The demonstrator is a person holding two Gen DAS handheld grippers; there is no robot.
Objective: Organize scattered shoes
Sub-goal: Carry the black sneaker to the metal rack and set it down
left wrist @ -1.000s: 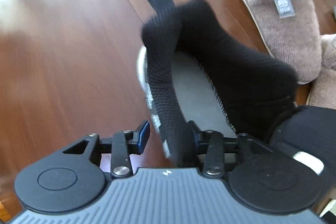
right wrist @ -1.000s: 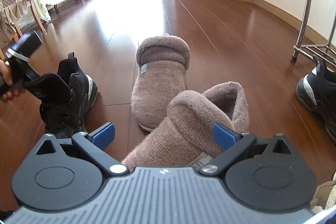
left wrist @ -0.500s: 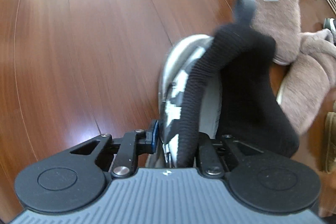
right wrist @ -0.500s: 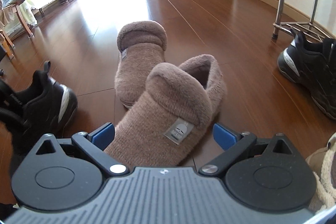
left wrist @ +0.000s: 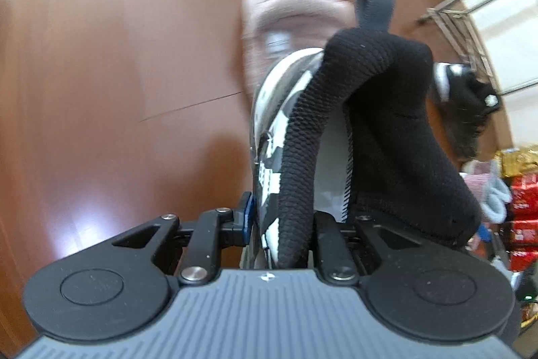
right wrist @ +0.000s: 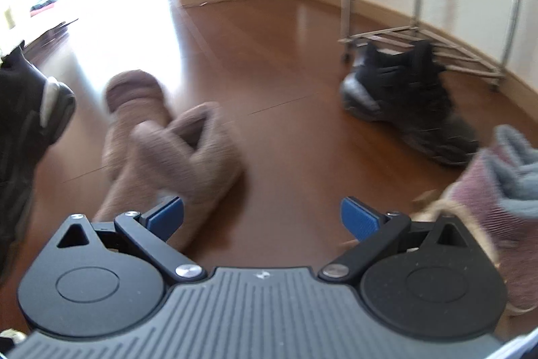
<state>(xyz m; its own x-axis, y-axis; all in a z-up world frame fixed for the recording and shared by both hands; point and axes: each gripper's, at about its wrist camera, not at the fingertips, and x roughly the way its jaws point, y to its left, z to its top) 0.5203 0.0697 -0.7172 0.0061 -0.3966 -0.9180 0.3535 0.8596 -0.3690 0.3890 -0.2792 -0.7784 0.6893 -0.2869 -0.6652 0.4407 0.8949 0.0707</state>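
Biggest risk I'd guess: the black knit sneaker with the white-and-grey sole (left wrist: 339, 137) hangs off the wooden floor (left wrist: 101, 90) from one thin collar wall, so a swing could let it slip or twist out, landing on the fuzzy taupe slippers (right wrist: 175, 150) below. The left gripper (left wrist: 279, 224) is clamped tight on that collar (one finger inside the shoe). The right gripper (right wrist: 262, 217) is spread wide, holding nothing, over bare floor beside the slippers.

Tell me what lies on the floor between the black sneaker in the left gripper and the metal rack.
The left gripper is shut on the black sneaker. Toward the metal rack lie two brown slippers, and the other black sneaker sits right at its base.
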